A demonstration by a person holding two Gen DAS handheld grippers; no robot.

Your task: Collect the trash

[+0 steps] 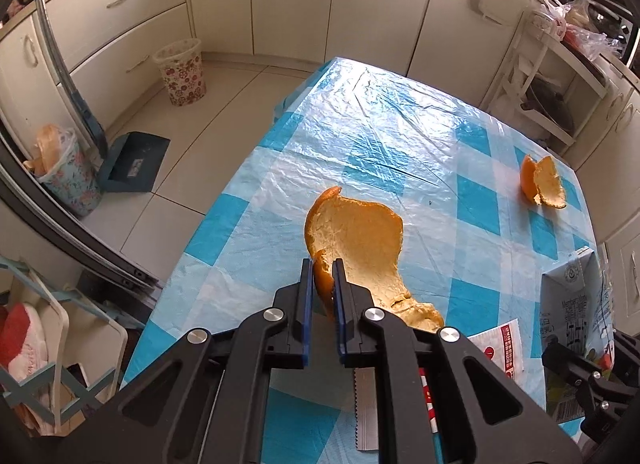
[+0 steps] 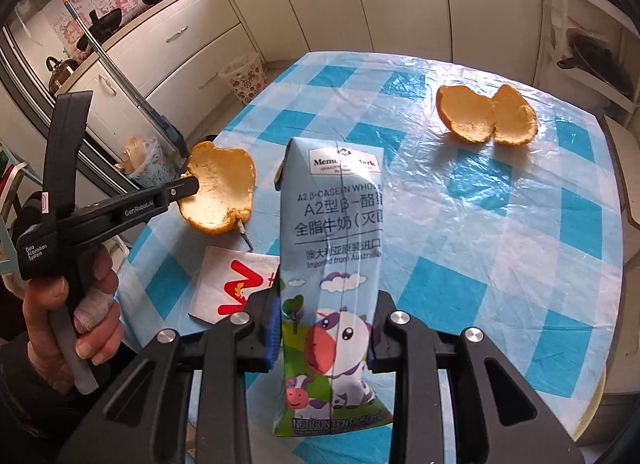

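A: Table [image 2: 500, 224], checked plastic cover; right gripper [image 2: 324, 340] clamps the milk carton [image 2: 336, 248] at its lower body; stiff-walled, light if empty, best held across the flat sides.

B: Left gripper [image 1: 321, 284] pinches the orange peel [image 1: 360, 240] by its rim; thin, pliable, tearable; a second peel [image 2: 486, 114] lies well apart; a sachet [image 2: 228, 284] partly hidden; carton contents unknowable.

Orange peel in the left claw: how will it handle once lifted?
Probably light: the peel is a thin hollow shell. The left claw pinches only one edge, so the free part may sag or swing. It looks curled and partly split near that edge, so it could tear there if jerked.
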